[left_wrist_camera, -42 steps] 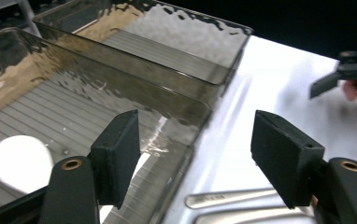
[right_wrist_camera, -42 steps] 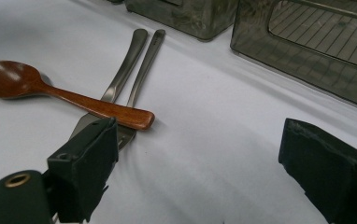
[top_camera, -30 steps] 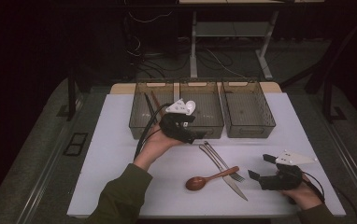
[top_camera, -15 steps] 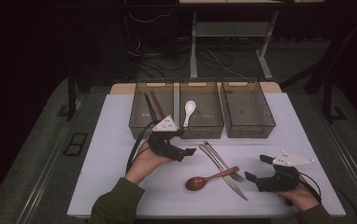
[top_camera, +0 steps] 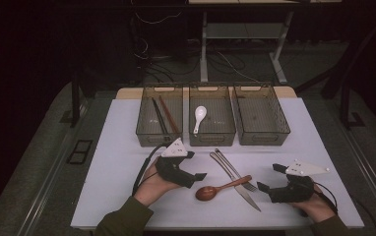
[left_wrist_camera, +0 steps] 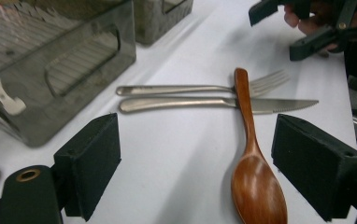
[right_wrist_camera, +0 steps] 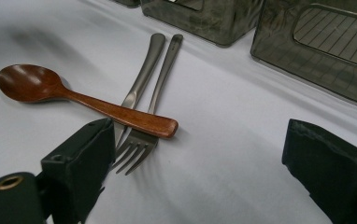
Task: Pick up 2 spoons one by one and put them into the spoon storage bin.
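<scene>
The left gripper (top_camera: 198, 177), cupped from below in the left hand (top_camera: 151, 181), lies nearly level at the table's near centre-left with its jaws wide apart and pointing right. The right gripper (top_camera: 268, 178), held in the right hand (top_camera: 316, 206) at the near right, points left, its jaws also spread, nothing between them.

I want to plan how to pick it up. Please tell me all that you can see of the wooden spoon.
The wooden spoon looks like reddish-brown polished wood, with an oval bowl facing up and a slim flat handle. It lies flat on the white table. Its handle crosses over the knife and the fork and rests on them. Its bowl lies between the open jaws of the left gripper, untouched.
</scene>
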`<state>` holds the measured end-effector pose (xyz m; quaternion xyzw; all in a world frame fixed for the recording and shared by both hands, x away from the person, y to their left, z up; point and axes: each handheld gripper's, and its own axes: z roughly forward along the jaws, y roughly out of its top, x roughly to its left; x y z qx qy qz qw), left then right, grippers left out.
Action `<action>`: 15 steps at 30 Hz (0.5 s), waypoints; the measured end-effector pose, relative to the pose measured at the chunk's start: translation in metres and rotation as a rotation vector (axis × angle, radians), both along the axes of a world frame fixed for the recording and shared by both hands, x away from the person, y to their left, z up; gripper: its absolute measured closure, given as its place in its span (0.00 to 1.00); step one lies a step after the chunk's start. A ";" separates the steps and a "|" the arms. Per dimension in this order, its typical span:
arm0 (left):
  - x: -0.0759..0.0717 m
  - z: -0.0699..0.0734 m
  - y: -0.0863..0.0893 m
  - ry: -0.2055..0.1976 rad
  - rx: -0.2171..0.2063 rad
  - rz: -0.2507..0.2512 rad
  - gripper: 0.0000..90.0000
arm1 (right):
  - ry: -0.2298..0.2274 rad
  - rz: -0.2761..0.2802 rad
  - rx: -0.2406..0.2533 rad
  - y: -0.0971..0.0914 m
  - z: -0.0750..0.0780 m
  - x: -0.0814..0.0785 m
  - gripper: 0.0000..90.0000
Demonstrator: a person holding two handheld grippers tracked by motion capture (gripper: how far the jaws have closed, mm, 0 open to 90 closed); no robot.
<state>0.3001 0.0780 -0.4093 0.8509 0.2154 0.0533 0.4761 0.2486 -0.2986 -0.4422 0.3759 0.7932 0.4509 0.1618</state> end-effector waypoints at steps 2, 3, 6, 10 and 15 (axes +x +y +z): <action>-0.004 -0.004 0.002 0.004 0.010 0.001 0.16 | 0.002 -0.001 0.001 0.000 0.000 0.000 0.10; -0.006 -0.007 0.003 0.012 0.010 0.005 0.16 | 0.003 -0.002 0.001 0.000 0.000 0.000 0.10; -0.012 -0.014 0.005 0.021 0.023 0.007 0.16 | 0.003 -0.005 0.000 0.000 -0.001 0.001 0.10; -0.012 -0.018 0.003 0.027 0.035 -0.006 0.17 | -0.002 -0.004 0.001 -0.001 -0.001 0.001 0.10; -0.014 -0.023 -0.003 0.034 0.060 -0.022 0.17 | 0.002 0.000 -0.009 0.000 -0.002 0.001 0.10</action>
